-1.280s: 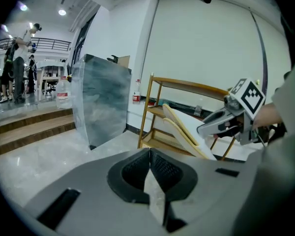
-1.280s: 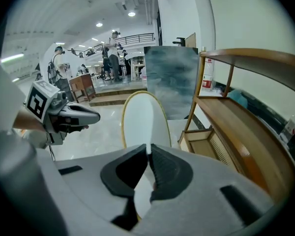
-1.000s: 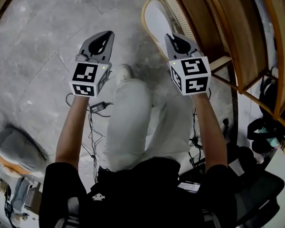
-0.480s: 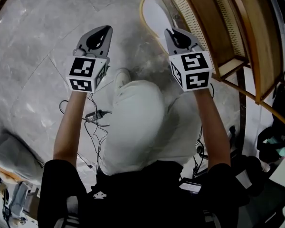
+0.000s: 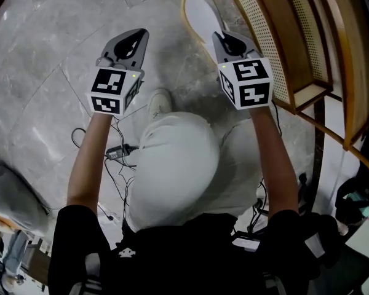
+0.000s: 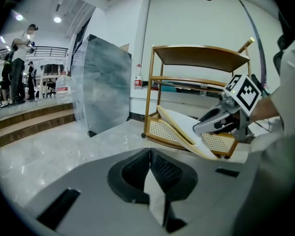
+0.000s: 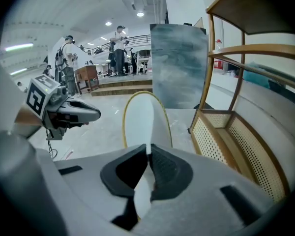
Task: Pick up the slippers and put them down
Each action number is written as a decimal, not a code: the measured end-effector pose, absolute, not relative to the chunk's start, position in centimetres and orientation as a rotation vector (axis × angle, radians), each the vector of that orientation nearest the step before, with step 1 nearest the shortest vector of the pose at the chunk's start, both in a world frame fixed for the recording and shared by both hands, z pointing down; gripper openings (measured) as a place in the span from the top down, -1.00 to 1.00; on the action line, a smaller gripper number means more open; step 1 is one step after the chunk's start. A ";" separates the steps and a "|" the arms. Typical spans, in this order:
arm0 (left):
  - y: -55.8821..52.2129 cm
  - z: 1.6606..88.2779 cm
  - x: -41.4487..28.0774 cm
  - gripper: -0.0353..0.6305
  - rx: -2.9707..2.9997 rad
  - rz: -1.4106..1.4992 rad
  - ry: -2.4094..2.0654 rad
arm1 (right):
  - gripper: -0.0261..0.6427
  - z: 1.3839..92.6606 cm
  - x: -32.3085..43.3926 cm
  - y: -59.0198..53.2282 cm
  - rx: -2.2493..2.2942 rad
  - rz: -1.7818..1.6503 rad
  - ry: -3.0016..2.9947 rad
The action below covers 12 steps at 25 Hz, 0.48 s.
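Obs.: one white flat slipper with a yellow rim [image 5: 200, 14] in view; no second slipper seen in any view.

Right tool [image 5: 224, 42]: jaws narrow, clamped on the near end of the slipper. The right gripper view shows the white sole [image 7: 142, 117] running out from between the pads. The slipper sticks out ahead of the tool, over the grey marble floor [image 5: 49, 54], just beside the low front edge of the wooden rack with cane-panel lower tray [image 5: 295, 42]. In the left gripper view the slipper [image 6: 179, 124] sits tilted, one end raised, in front of that tray. Cannot tell whether its lower end touches the rack or the floor.

Left tool [image 5: 138, 39]: jaws together, nothing between them. It hangs over bare floor, well apart from the slipper.

Step (judgement): pick-up done for this slipper; the put-down is in hand.

Next move (judgement): bring the slipper flat onto the floor by the rack's edge, level it out of its tilt, then spread the right jaws and back straight off so the rim does not catch. Risk: it clips the rack frame.
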<state>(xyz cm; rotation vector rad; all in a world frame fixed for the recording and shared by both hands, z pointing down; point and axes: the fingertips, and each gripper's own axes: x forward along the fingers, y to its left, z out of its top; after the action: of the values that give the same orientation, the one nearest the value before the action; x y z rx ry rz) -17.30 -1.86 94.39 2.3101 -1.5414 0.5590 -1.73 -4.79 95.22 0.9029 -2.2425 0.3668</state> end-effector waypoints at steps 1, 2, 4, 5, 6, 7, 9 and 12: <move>-1.7 94.9 -17.5 0.88 2.305 0.566 -1.545 | 0.89 95.7 -1.9 -4.8 0.899 0.366 -2.242; -1.6 95.4 -17.7 0.88 2.298 0.573 -1.548 | 0.89 96.2 -2.2 -4.9 0.894 0.365 -2.242; -1.5 96.4 -18.2 0.88 2.282 0.585 -1.556 | 0.89 97.2 -2.6 -4.9 0.884 0.364 -2.243; -1.4 97.0 -18.4 0.88 2.273 0.589 -1.558 | 0.89 97.7 -2.7 -5.0 0.878 0.364 -2.242; -1.3 97.5 -18.5 0.88 2.264 0.594 -1.559 | 0.89 98.3 -2.8 -5.0 0.872 0.365 -2.239; -1.1 98.0 -18.6 0.88 2.258 0.598 -1.559 | 0.89 98.8 -2.9 -5.0 0.866 0.367 -2.233; -0.9 98.9 -18.9 0.88 2.250 0.607 -1.555 | 0.89 99.9 -3.1 -4.9 0.858 0.373 -2.219; -0.6 100.3 -19.6 0.88 2.232 0.627 -1.553 | 0.89 101.7 -3.5 -4.7 0.849 0.389 -2.198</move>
<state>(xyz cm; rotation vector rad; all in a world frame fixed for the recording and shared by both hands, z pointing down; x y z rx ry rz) -19.64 -0.57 100.30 2.2315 -1.5529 0.6267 -3.47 -4.72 101.70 0.8492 -2.1979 0.3890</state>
